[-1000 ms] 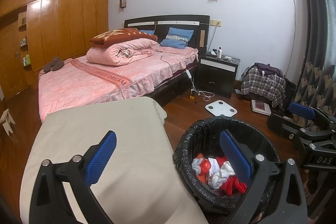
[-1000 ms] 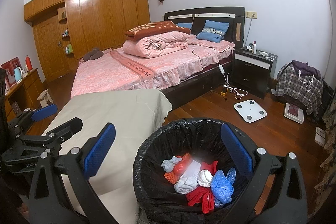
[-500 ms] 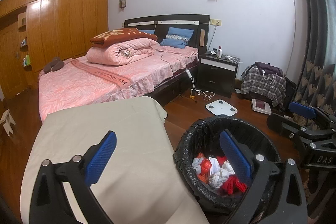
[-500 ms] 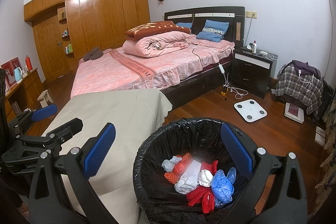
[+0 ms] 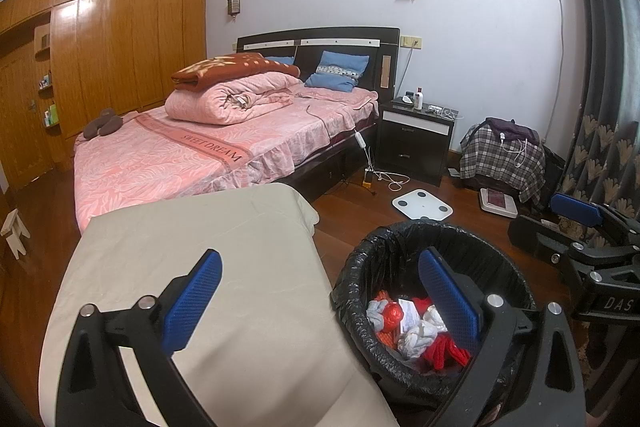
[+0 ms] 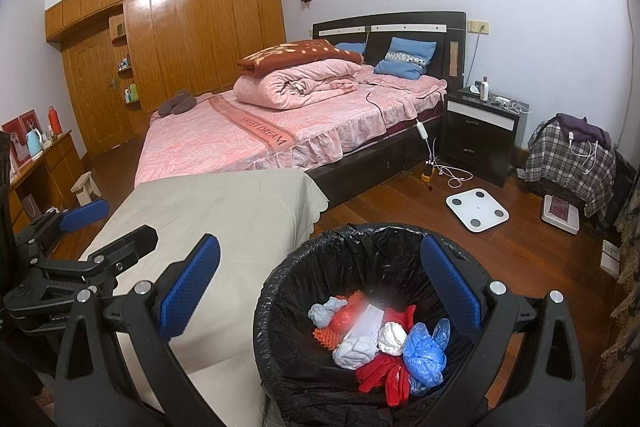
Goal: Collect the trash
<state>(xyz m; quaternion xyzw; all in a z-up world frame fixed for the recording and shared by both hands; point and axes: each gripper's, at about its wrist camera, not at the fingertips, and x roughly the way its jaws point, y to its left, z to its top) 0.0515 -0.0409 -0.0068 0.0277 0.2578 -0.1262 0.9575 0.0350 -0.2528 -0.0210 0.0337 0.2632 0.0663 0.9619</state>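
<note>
A bin with a black liner (image 5: 376, 259) (image 6: 320, 251) stands on the wooden floor beside a beige-covered table (image 5: 200, 247) (image 6: 224, 211). Inside lies crumpled trash (image 5: 412, 327) (image 6: 376, 339): white, red, orange and blue pieces. My left gripper (image 5: 320, 301) is open and holds nothing; its left finger hangs over the table, its right finger over the bin. My right gripper (image 6: 320, 291) is open and holds nothing above the bin's near side. The right gripper (image 5: 576, 227) also shows at the right edge of the left wrist view, and the left gripper (image 6: 80, 227) at the left edge of the right wrist view.
A bed with pink bedding (image 5: 208, 147) (image 6: 280, 131) stands behind the table. A black nightstand (image 5: 416, 147), a white scale (image 5: 422, 203) on the floor, a chair draped in plaid cloth (image 5: 504, 155) and a curtain (image 5: 600, 131) are to the right. Wooden wardrobes (image 6: 180, 39) line the left wall.
</note>
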